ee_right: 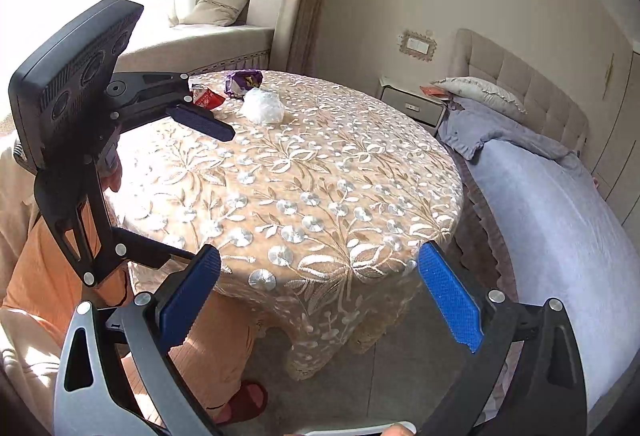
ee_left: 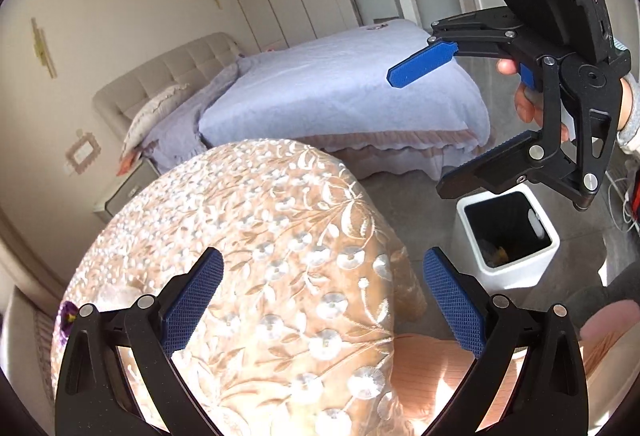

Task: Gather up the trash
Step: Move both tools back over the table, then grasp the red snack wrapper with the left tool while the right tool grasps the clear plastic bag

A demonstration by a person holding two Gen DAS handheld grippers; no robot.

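Both grippers gape wide, nothing in either. The left gripper (ee_right: pixel 200 192) hovers at the table's near edge; the right gripper (ee_left: pixel 436 128) hangs above the white bin (ee_left: pixel 508 268). Across the round table (ee_right: pixel 304 180) lie a crumpled plastic wad (ee_right: pixel 263 106), purple wrapper (ee_right: pixel 243 81) and red carton (ee_right: pixel 208 99): the left looks nearer.

Tablecloth (ee_right: pixel 320 188): embroidered cloth, shiny raised flowers. Bin (ee_left: pixel 516 268): smooth glossy white plastic. Gripper pads (ee_right: pixel 448 300): textured blue. Crumpled bag (ee_right: pixel 262 106): translucent plastic. Bedspread (ee_right: pixel 552 220): matt fleecy cloth.
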